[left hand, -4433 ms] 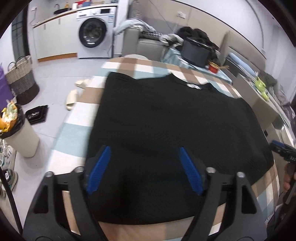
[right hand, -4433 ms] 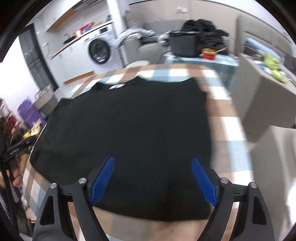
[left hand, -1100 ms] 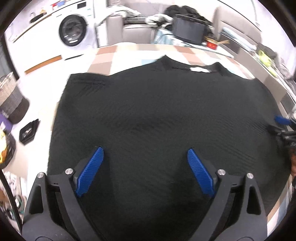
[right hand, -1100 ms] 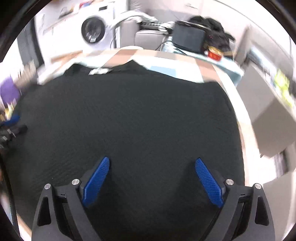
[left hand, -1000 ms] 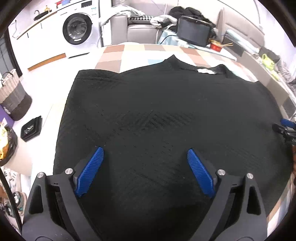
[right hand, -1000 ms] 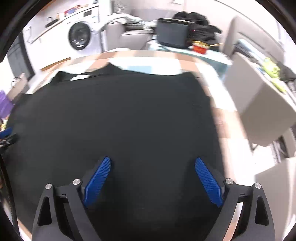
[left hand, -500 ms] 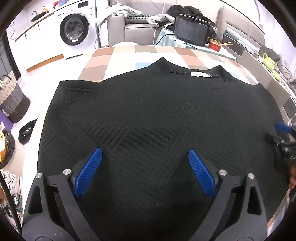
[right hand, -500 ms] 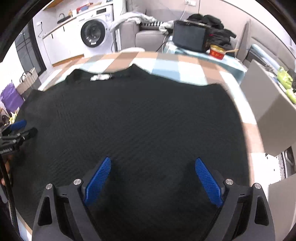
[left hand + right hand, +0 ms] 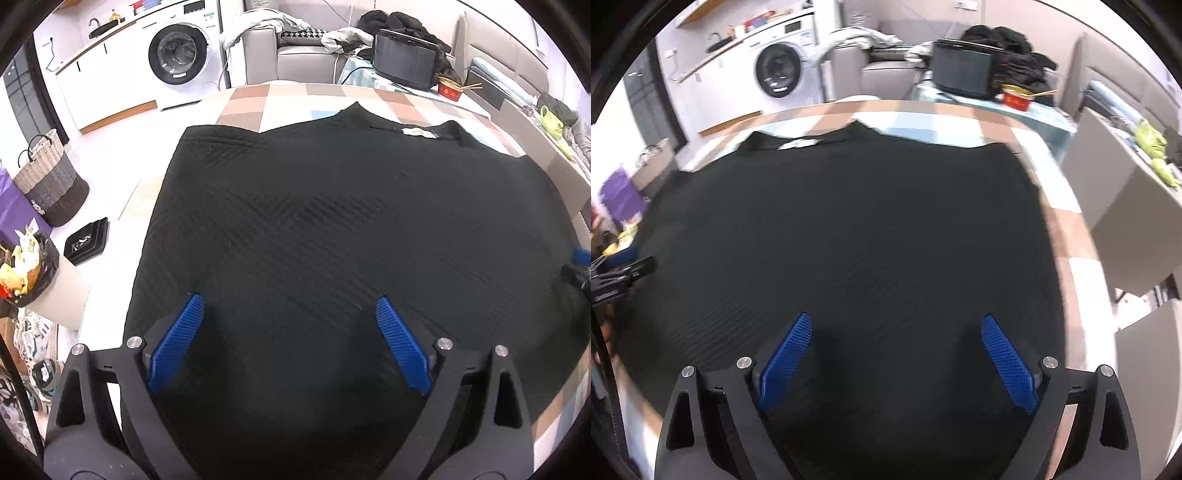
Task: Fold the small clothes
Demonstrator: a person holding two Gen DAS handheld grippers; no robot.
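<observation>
Black sweater (image 9: 332,229) flat on checked table (image 9: 280,99), now filling more view, left claw (image 9: 290,343) and right claw (image 9: 897,354) still spread apart above it

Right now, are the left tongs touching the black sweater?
Cannot tell. In the left wrist view the open left tongs frame the black sweater, but neither contact nor gap shows plainly.

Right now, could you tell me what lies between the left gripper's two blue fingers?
In the left wrist view, only the black knit sweater shows between the open left gripper fingers; nothing else lies there.
</observation>
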